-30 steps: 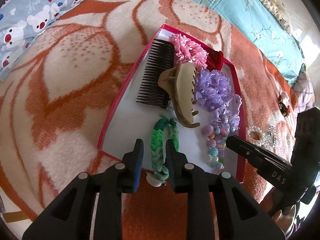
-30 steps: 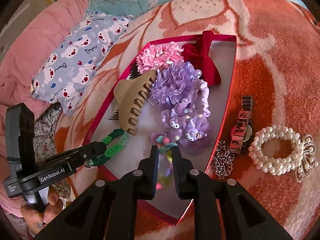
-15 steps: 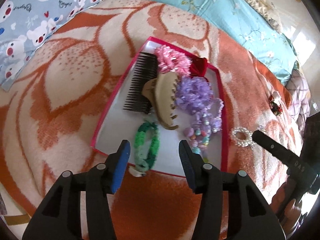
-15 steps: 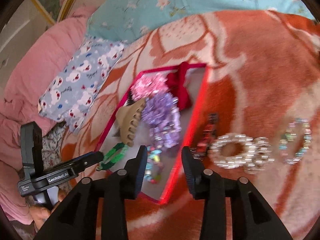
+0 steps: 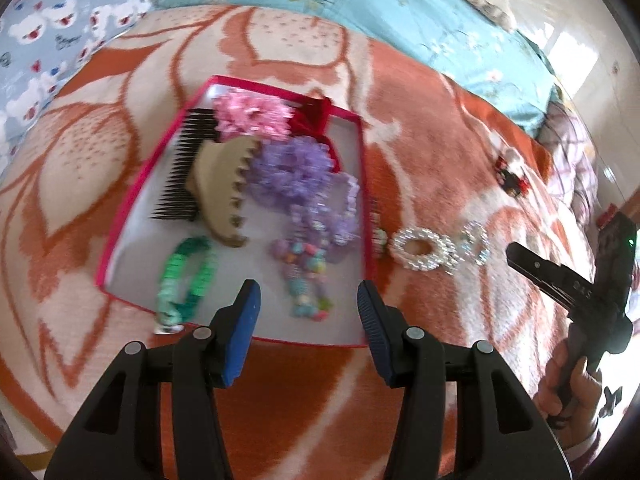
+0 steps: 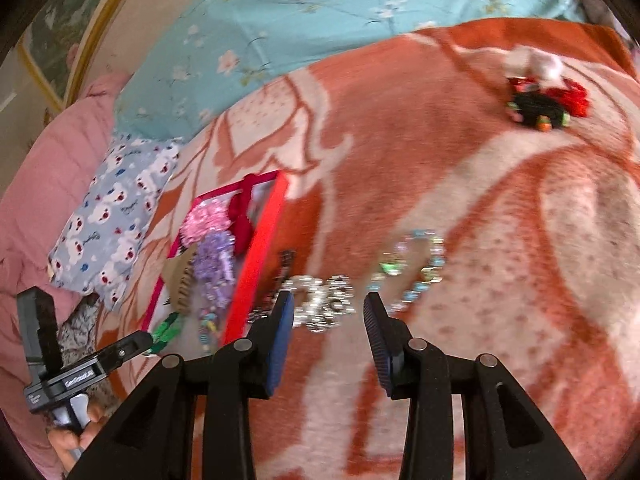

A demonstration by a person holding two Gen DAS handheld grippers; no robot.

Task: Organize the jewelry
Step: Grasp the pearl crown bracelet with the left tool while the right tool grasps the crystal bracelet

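Note:
A red-rimmed tray lies on the orange blanket and holds a black comb, a tan claw clip, pink and purple scrunchies, a green braided bracelet and a pastel bead bracelet. My left gripper is open and empty above the tray's near edge. My right gripper is open and empty just short of the pearl bracelet, which lies right of the tray. A beaded bracelet lies beyond it.
A red-and-black hair ornament lies far back on the blanket. A dark watch and a silver chain lie beside the tray's right rim. A bear-print pillow and a teal floral quilt border the blanket.
Both grippers opened, letting go of the green bracelet and the bead bracelet in the tray. Both pulled back; the right one swung right toward the pearl bracelet.

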